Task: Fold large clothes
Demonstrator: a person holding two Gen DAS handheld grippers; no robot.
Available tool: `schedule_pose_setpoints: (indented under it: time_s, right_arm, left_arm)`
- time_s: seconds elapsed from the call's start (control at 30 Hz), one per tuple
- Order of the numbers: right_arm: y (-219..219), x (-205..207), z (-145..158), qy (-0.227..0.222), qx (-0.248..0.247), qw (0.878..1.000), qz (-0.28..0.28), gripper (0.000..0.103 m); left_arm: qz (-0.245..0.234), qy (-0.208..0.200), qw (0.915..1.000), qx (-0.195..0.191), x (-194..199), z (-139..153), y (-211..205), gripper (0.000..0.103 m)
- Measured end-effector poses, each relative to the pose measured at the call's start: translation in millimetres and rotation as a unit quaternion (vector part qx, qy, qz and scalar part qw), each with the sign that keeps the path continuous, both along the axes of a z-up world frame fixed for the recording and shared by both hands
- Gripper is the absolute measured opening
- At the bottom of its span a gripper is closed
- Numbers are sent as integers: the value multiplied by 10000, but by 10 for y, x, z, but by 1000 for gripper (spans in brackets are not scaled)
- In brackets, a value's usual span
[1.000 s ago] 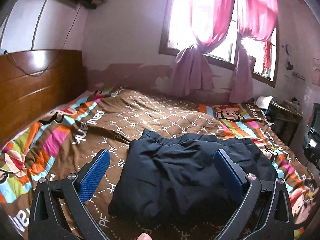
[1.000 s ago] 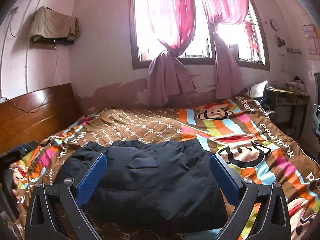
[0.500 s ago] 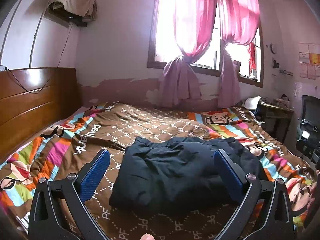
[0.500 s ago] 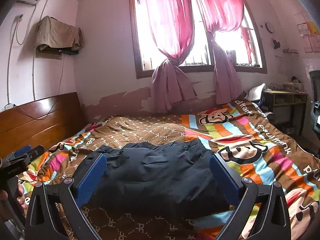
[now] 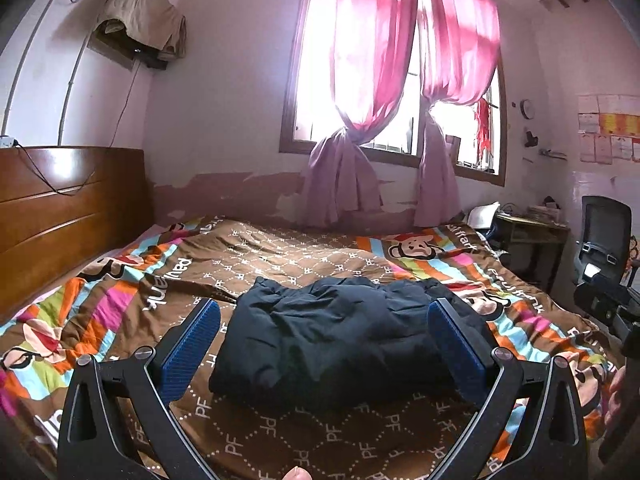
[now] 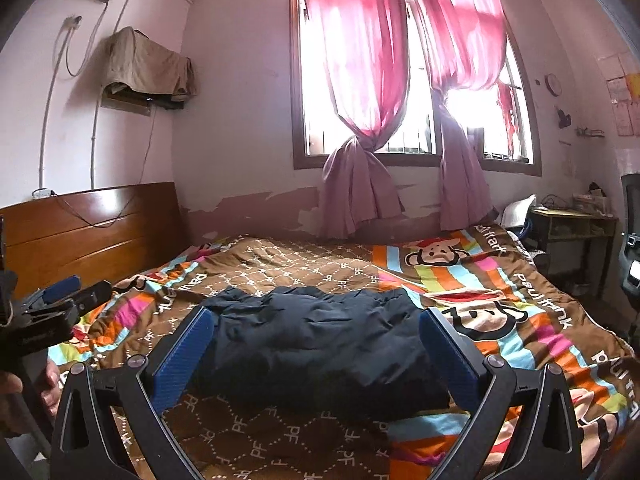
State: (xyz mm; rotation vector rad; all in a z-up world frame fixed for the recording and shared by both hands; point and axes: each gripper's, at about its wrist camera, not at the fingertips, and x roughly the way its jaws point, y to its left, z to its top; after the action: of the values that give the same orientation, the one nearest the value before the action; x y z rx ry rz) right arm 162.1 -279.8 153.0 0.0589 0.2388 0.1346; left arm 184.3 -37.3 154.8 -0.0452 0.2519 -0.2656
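Closest to us, both claws are spread wide with nothing between the blue pads. Our left gripper (image 5: 324,336) sits above the near edge of the bed, its left pad (image 5: 191,343) over the brown part of the bedspread (image 5: 280,256) and the right pad (image 5: 456,348) overlapping the right end of the garment in the picture. We can't tell whether that pad actually touches the fabric or just hangs in front of it. Our right gripper (image 6: 316,344) is released the same way, pads either side of the bundle as seen from its own camera. In that view the left gripper also pokes in at the far left edge, with a bit of hand under it.

Just past the pads lies the dark padded jacket (image 5: 340,332), folded into a chunky, puffy rectangle. It sits on the bedspread towards the near middle of the bed, long side running left to right, lots of soft creases on top. From the right wrist view the jacket (image 6: 320,336) rests half on the brown patterned area and half next to the striped monkey print.

Further back the bedspread runs out to the wall, with a wooden headboard (image 5: 60,208) on the left. On the right there's a small desk (image 5: 532,236) and a black office chair (image 5: 604,236). Behind it all is the window with pink curtains (image 5: 360,80) knotted in the middle, very bright outside.
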Motion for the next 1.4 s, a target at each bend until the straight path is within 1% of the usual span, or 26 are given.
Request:
schedule_pose_setpoints:
  time_s: [0.27, 0.57, 0.63, 0.8, 0.87, 0.97, 1.13, 1.27, 1.4]
  right_arm:
    - [132, -300, -17, -71, -95, 9999, 36, 103]
    - [253, -532, -65, -181, -16, 9998, 37, 103]
    - [283, -570, -115, -186, -58, 9998, 33, 103]
    - [315, -670, -263, -162, -146, 9997, -102, 103]
    - [307, -688, -321, -106, -96, 9998, -130, 103]
    - [288, -701, -429, 3, -7, 9999, -173, 103]
    - [288, -720, -585, 99, -22, 9996, -265, 103]
    - [315, -724, -654, 137, -111, 9994, -284, 103]
    - [320, -717, -729, 208, -82, 9994, -273, 103]
  left_arm:
    - [42, -59, 9999, 151, -312, -72, 45, 101]
    - [159, -133, 9995, 254, -535, -135, 123, 101]
    - [156, -141, 9993, 293, -585, -158, 128, 101]
    - [29, 12, 9993, 383, -691, -271, 158, 101]
    - [82, 40, 9989, 452, -743, -339, 163, 101]
    - [107, 136, 9988, 454, -779, -440, 173, 101]
    - [251, 146, 9978, 588, -808, -597, 165, 101]
    - [306, 122, 9975, 632, -826, -710, 149, 101]
    - [334, 132, 9973, 638, -812, -769, 155, 101]
